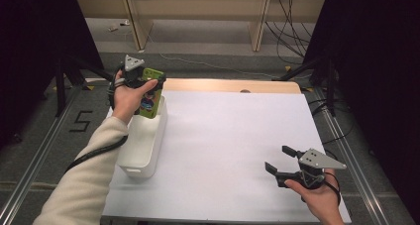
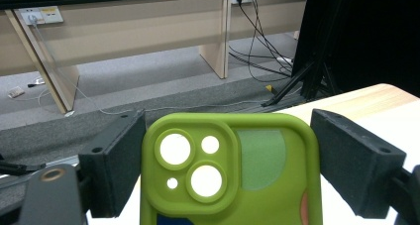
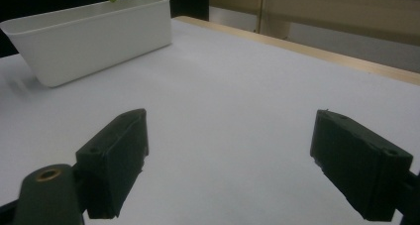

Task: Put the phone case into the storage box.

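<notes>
White tabletop is mostly bare; left tool clamps a green phone case over the white bin at the left edge, right tool gapes apart.

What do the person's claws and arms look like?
Each claw is black, with two chunky, rough-faced blocks for jaws. The left claw and the right claw both carry a grey three-cornered plate on top, dotted with small holes. A black cable trails along the left arm, which wears a cream long sleeve. A brass-coloured ring sits near one jaw.
</notes>
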Tool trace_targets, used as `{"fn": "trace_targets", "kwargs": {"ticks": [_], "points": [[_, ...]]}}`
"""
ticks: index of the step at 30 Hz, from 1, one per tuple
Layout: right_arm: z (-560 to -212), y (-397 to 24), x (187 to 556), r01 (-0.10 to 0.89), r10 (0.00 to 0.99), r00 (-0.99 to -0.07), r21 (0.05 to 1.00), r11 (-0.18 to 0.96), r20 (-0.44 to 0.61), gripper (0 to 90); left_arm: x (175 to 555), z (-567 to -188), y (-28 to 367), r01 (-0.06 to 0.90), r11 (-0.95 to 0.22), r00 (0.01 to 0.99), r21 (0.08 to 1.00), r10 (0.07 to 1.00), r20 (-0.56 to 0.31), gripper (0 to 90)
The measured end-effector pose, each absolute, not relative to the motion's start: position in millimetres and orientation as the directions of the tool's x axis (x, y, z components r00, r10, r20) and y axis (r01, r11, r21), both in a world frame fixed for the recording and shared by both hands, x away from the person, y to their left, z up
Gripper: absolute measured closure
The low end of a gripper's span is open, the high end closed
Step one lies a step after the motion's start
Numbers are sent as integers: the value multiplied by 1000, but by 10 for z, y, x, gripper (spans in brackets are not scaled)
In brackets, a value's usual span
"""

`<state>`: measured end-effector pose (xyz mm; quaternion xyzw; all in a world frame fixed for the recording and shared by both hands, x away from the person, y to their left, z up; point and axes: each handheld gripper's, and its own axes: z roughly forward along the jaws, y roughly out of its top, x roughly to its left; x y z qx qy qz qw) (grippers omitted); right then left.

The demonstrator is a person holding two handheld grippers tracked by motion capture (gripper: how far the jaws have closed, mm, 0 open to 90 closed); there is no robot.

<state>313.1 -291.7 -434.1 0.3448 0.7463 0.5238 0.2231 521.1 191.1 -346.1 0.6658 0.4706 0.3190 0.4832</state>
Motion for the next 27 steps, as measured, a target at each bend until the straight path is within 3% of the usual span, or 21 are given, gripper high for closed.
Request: {"fn": "trace_targets", "kwargs": {"ticks": [27], "points": [[-4342,-2919,3130,282,748,-663,935,214,29,161,5292,-3513,1903,326,-94,349,941,937,-28,166]]}}
